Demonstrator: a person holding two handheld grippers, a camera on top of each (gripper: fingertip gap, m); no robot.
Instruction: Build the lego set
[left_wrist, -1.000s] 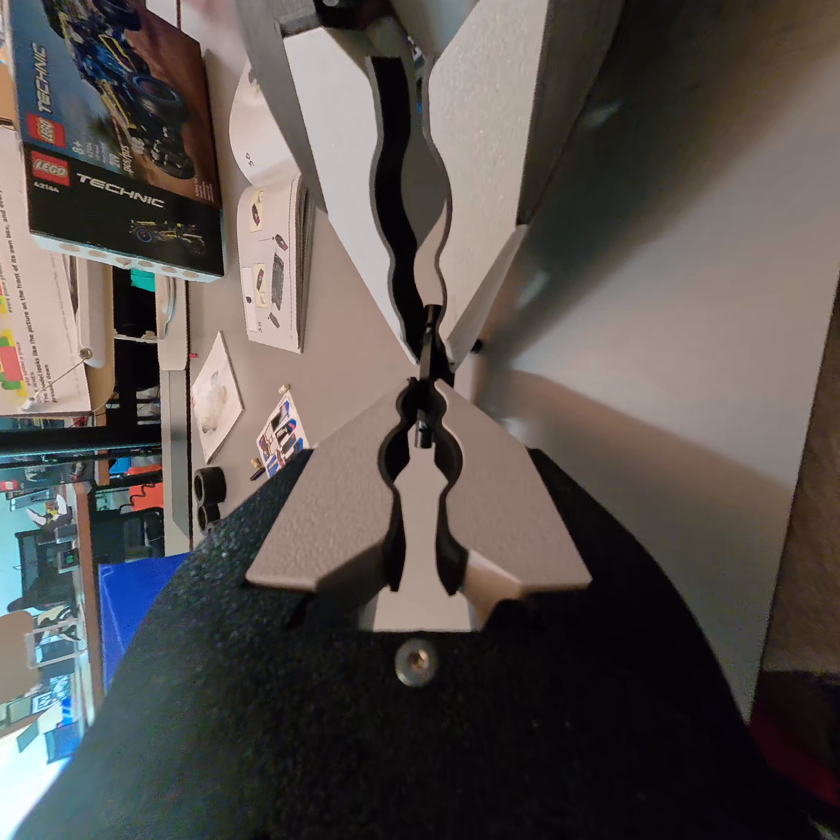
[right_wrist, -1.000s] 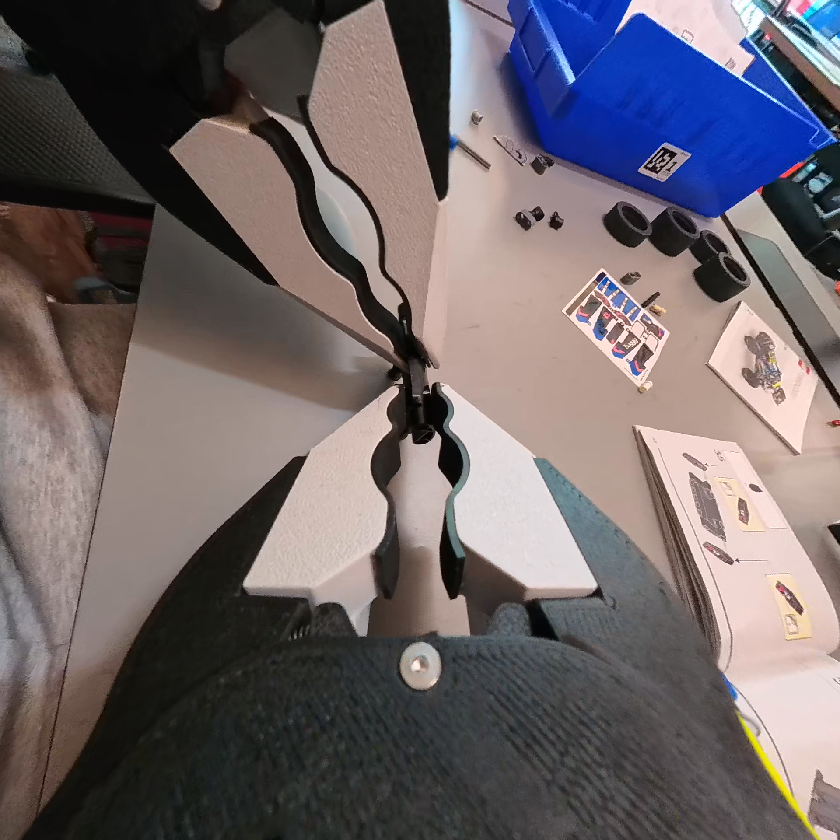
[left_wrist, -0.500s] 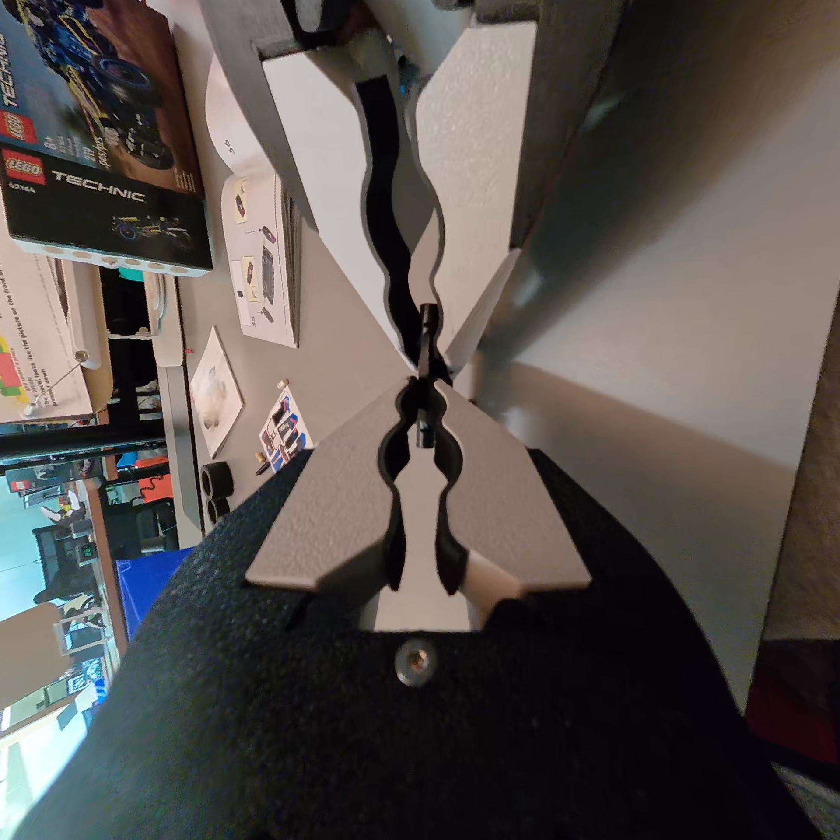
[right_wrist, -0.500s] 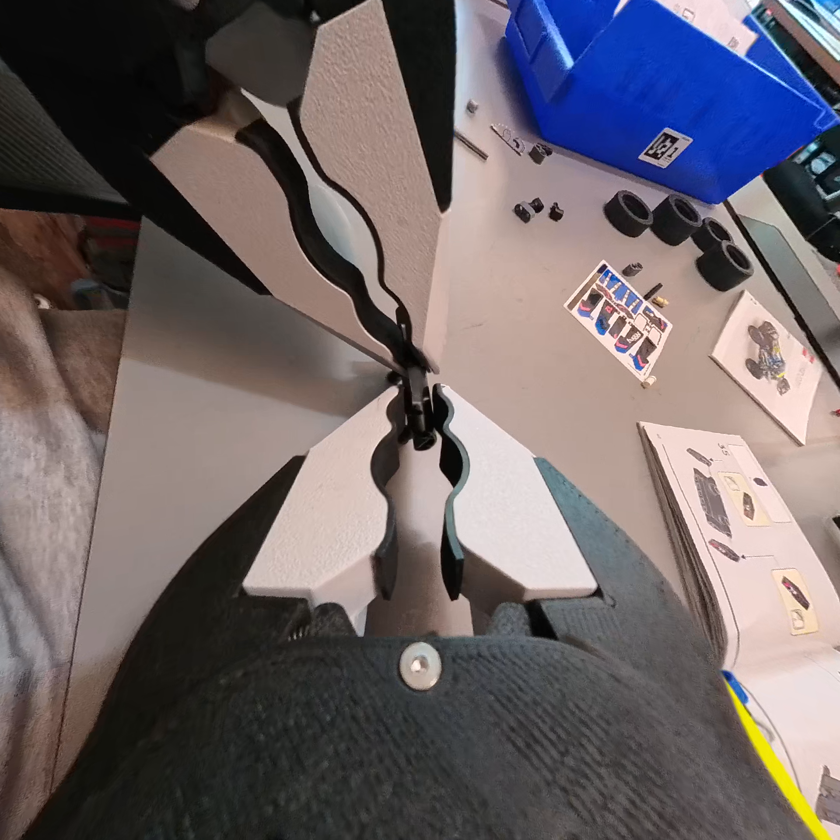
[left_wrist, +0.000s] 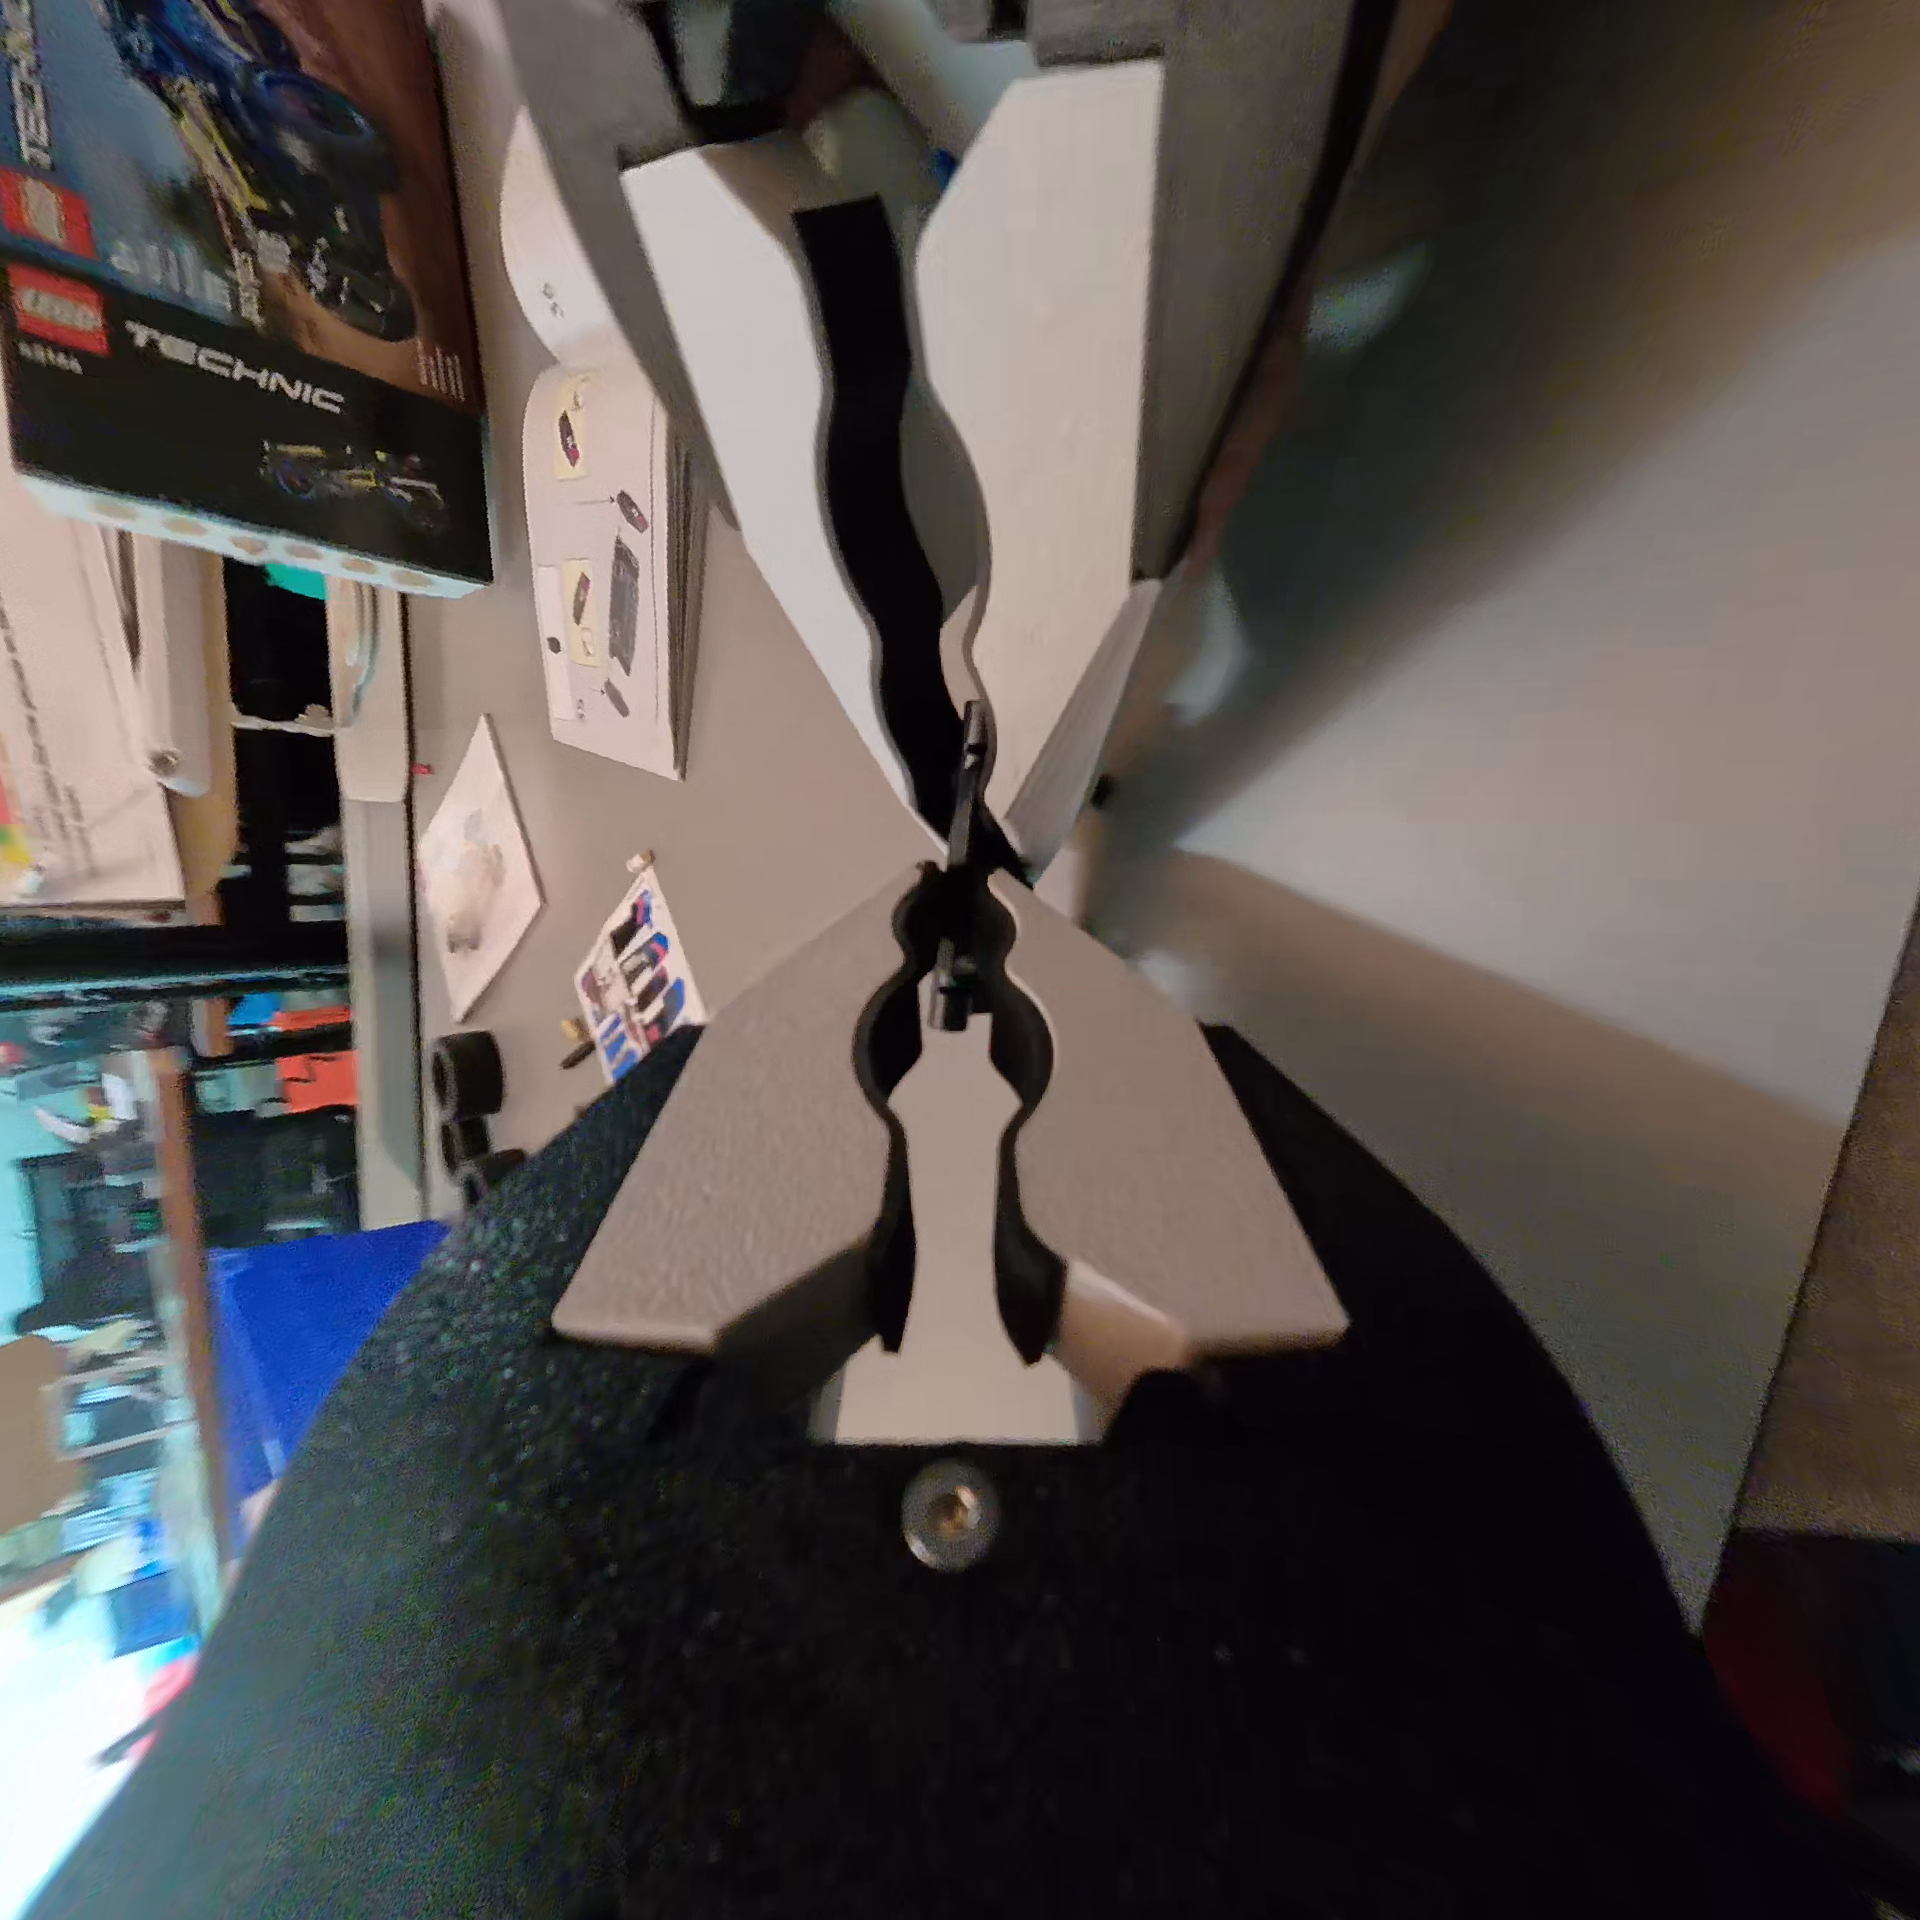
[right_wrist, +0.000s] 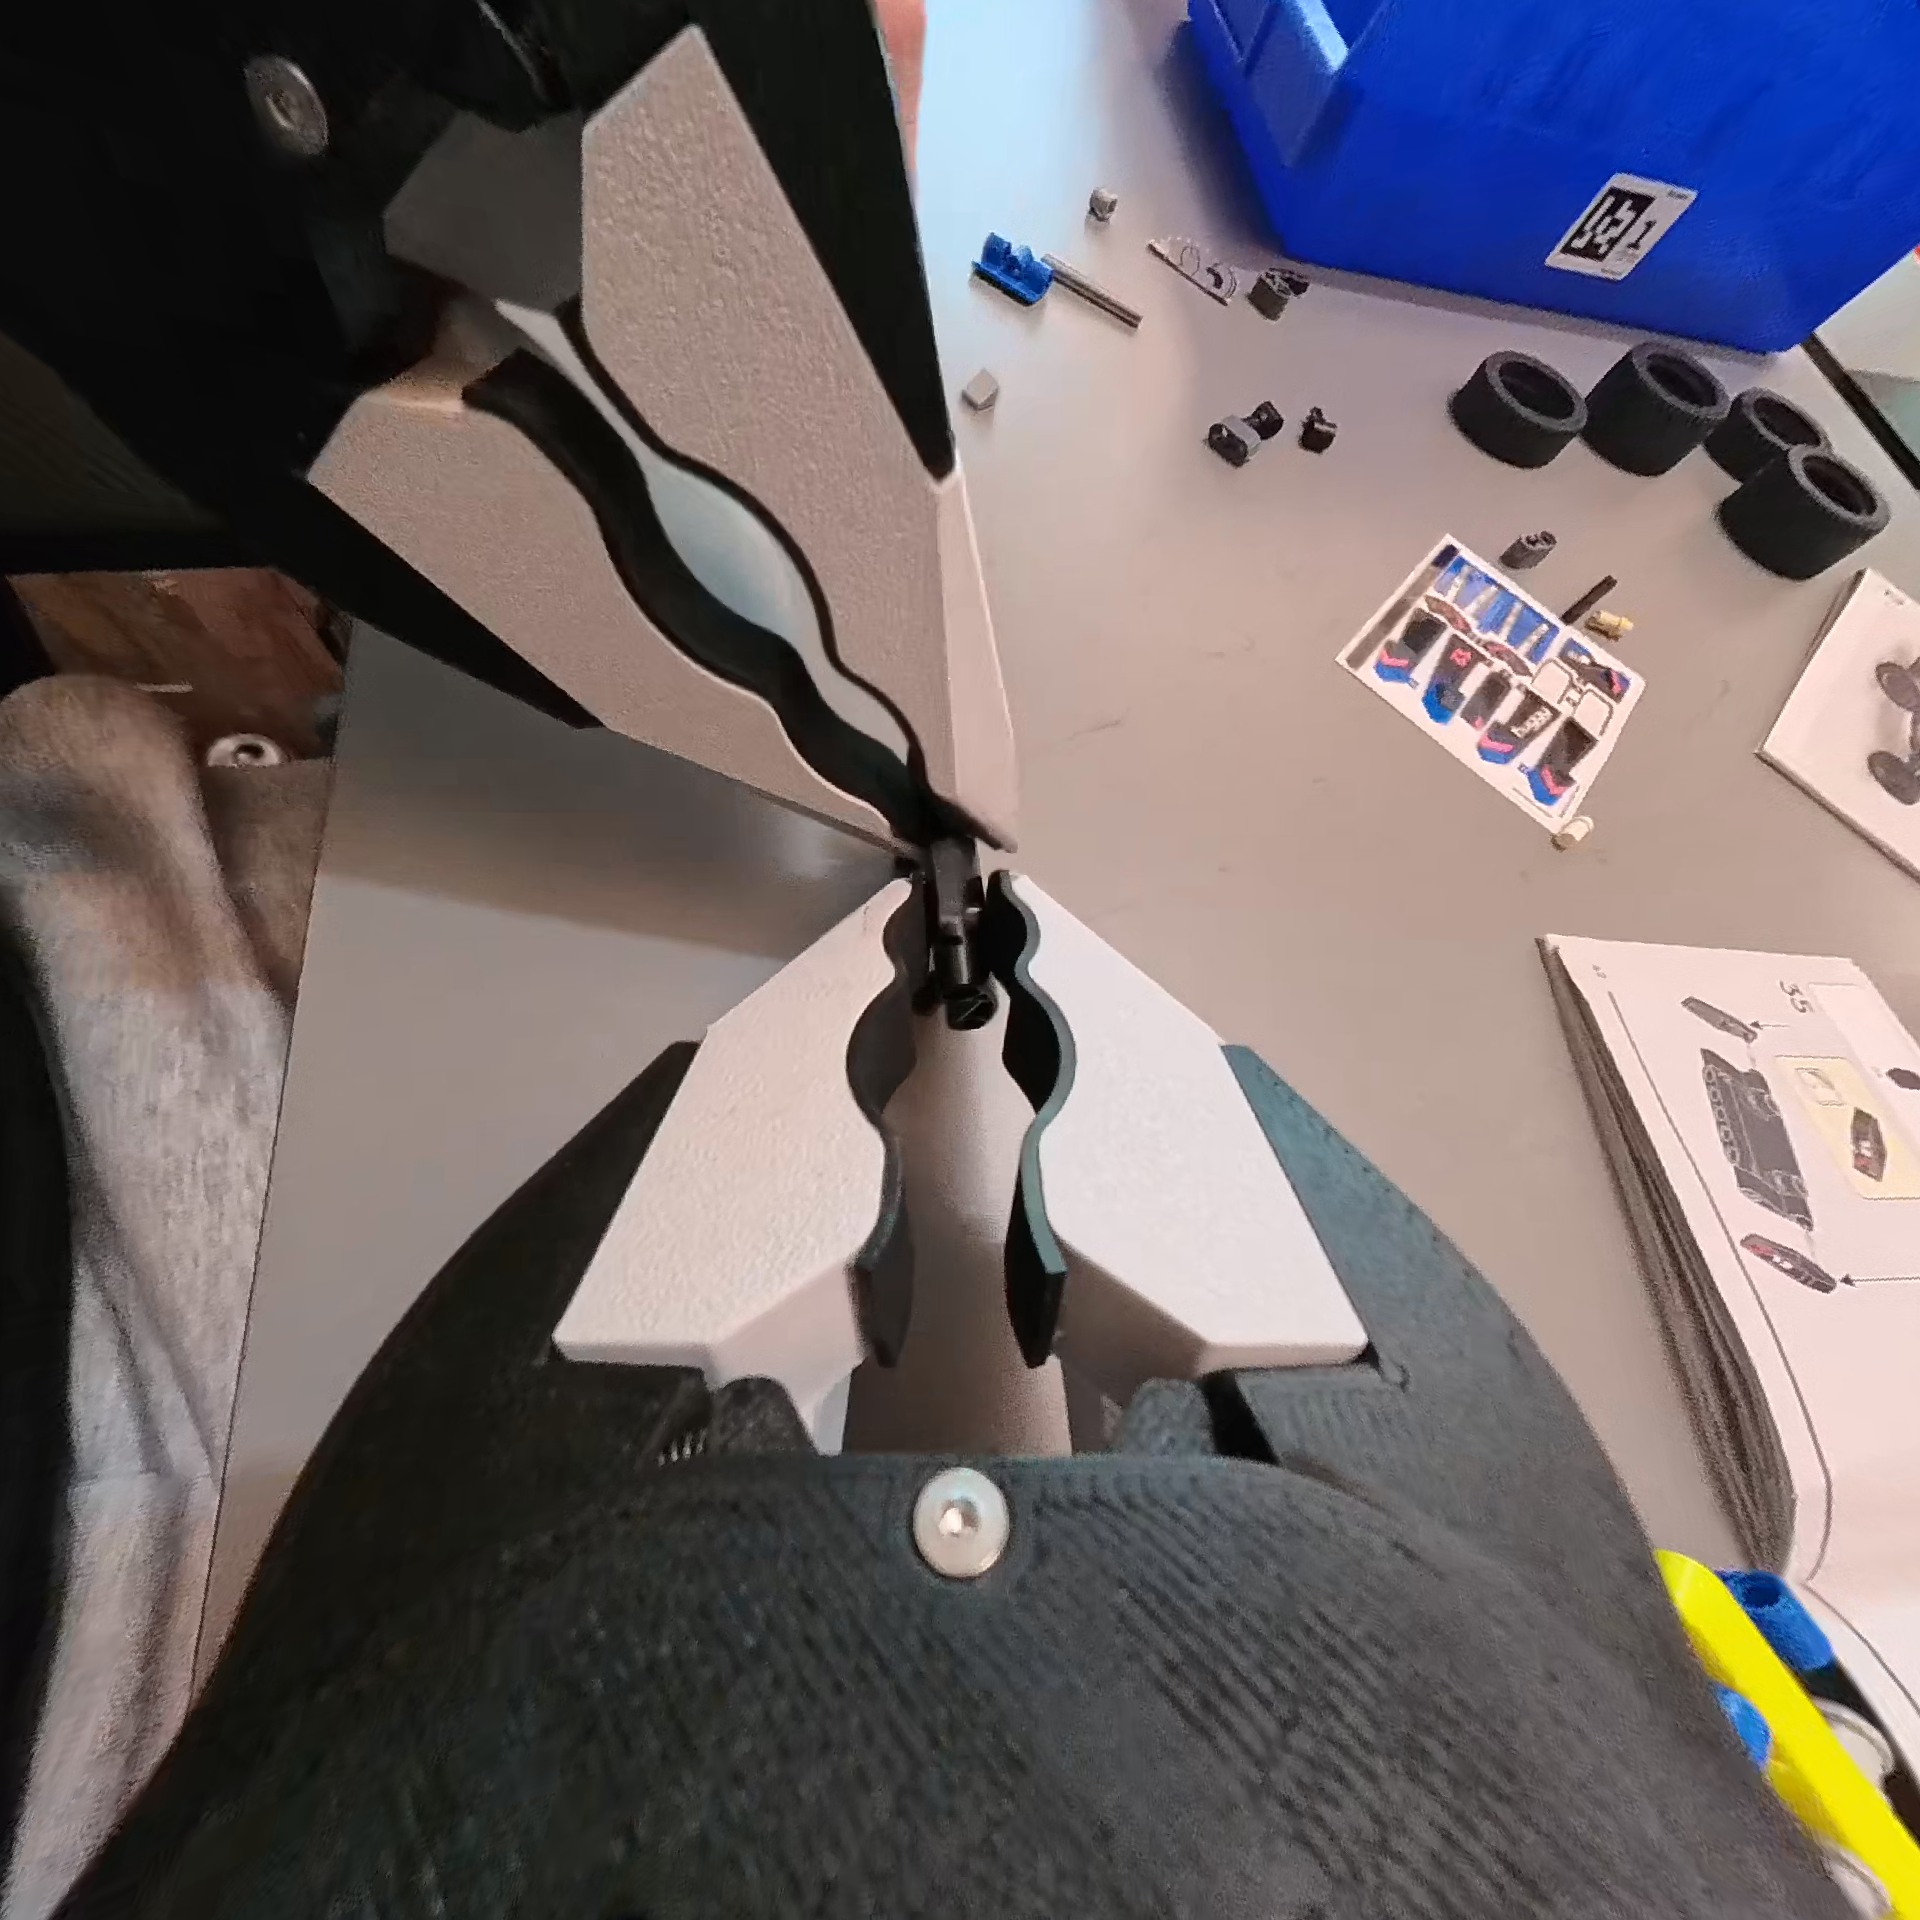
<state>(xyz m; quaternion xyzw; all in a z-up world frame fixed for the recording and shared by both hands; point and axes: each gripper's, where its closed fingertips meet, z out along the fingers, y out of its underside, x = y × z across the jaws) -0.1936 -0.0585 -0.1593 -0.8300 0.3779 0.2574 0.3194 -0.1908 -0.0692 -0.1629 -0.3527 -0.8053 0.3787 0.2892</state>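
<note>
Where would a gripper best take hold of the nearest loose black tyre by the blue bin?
Judging from the right wrist view, grip the tyre across its round tread, coming from above. It lies on its side, hollow end showing, with a neighbouring tyre close on the right, so its left side is freer.

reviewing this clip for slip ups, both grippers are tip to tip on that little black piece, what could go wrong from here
1. The small black plastic piece is pinched only at the tips of the left gripper and right gripper; a slight twist could pop it loose.
2. If dropped, it could get lost among similar black connectors on the grey table.
3. It is thin; opposing pulls might bend or separate it.
</note>
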